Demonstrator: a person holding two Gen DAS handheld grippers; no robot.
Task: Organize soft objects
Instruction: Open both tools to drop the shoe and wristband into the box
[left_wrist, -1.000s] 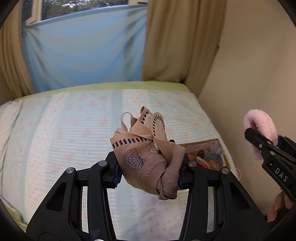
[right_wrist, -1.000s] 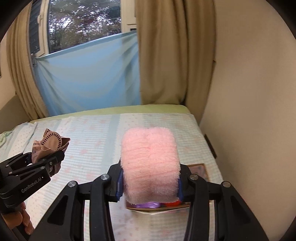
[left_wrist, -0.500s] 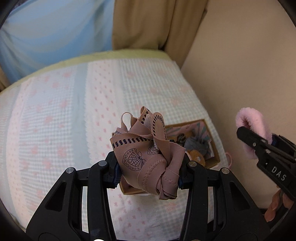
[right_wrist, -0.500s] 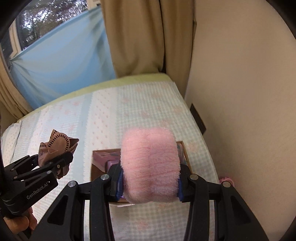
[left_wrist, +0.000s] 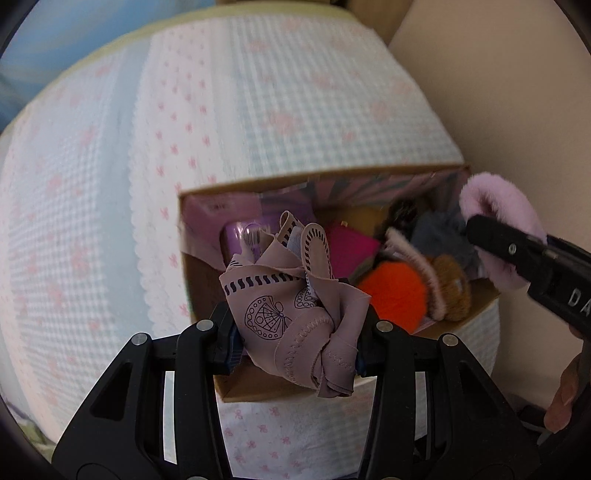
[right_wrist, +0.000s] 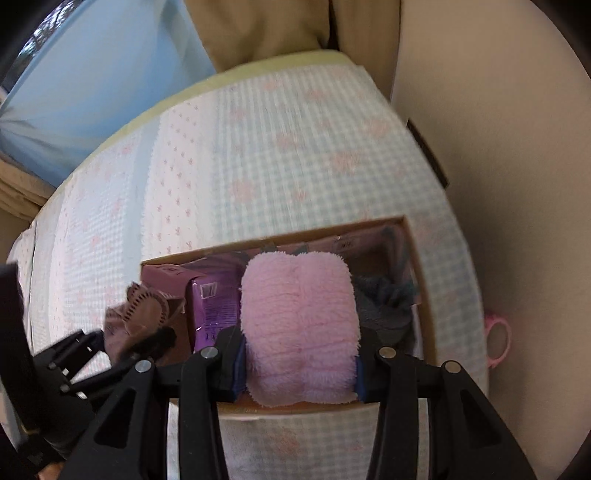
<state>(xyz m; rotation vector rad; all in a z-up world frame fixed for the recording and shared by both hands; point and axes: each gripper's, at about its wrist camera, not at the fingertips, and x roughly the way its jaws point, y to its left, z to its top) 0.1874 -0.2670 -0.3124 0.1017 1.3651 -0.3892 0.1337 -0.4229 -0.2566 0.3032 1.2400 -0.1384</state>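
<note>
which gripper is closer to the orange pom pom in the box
Left, as far as the views show. The left gripper hangs just left of the orange pom pom; the right gripper sits further off, up and right.

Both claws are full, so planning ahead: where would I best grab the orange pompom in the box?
Pinch the orange pompom across its round middle, coming straight down from above. It sits in the open-topped box with its top exposed; a pink-edged item presses its right side, and box walls block any sideways approach.

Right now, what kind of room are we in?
Most likely a bedroom. A bed with a gingham and floral quilted cover fills both views, tan curtains hang behind it beside a plain wall, and a cardboard box of soft items sits on the bedcover.
</note>
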